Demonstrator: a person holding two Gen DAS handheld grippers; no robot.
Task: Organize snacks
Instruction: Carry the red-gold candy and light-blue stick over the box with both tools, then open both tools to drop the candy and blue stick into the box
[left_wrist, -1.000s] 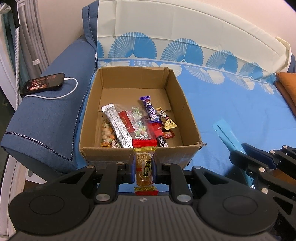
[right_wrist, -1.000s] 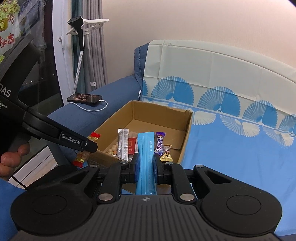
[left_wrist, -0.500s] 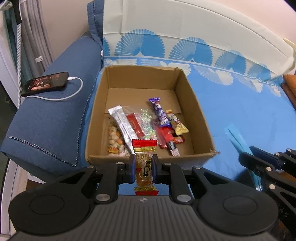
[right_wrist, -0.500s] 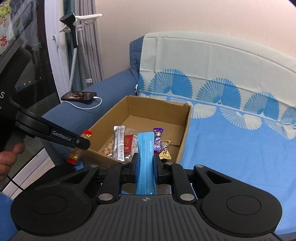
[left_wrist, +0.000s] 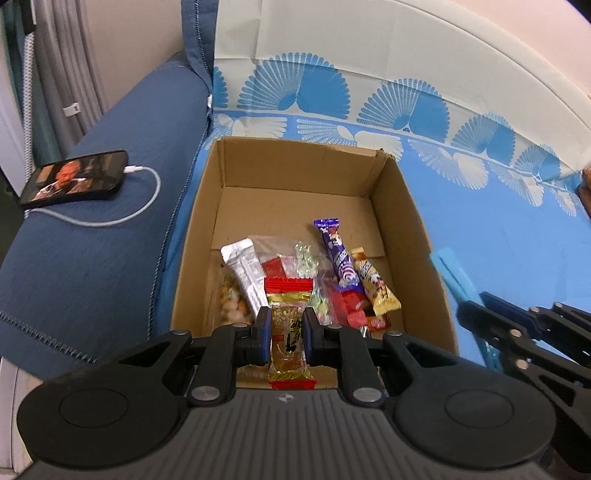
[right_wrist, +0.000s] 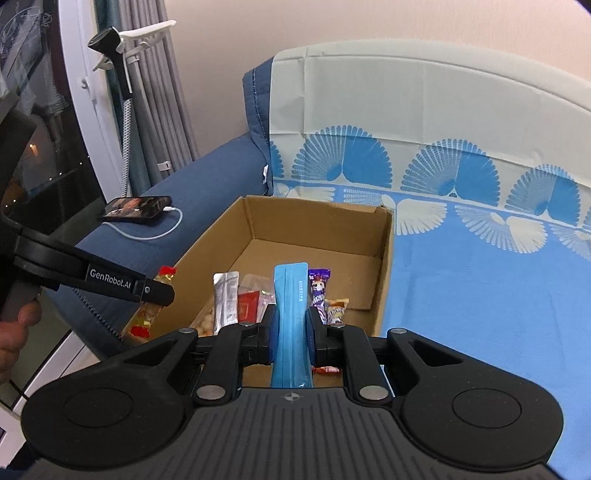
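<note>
Between the left gripper's (left_wrist: 287, 334) fingers: clamped on a red-and-gold snack bar (left_wrist: 289, 334), held lengthwise, hanging over the near wall of the cardboard box (left_wrist: 421, 236).
Between the right gripper's (right_wrist: 291, 334) fingers: clenched on a long blue sachet (right_wrist: 291, 321), upright in the grip, poised at the box's near right corner.
Risk at the near wall: likely snag of either wrapper on the cardboard edge if lowered too early; a drop outside, onto the blue cover (left_wrist: 517, 236), if let go short of the rim.
Risk between tools: both close together at the same end of the box, so a bump or crossed fingers on a shared descent seems possible.
In the box's near half: silver packet (left_wrist: 243, 273), purple bar (left_wrist: 338, 254), yellow-brown bar (left_wrist: 375, 284), clear bag of sweets (left_wrist: 303, 258) and red wrappers, crowded and overlapping.
Risk there: a new piece landing on the pile, sliding askew, burying others, undoing any order.
In the box's far half: bare floor, probably the safer target, though demanding a longer reach.
Beyond, on the armrest (left_wrist: 110, 258): phone (left_wrist: 75, 182) on a white cable (left_wrist: 147, 199), well apart from the box; a wide leftward swing could catch the cable.
</note>
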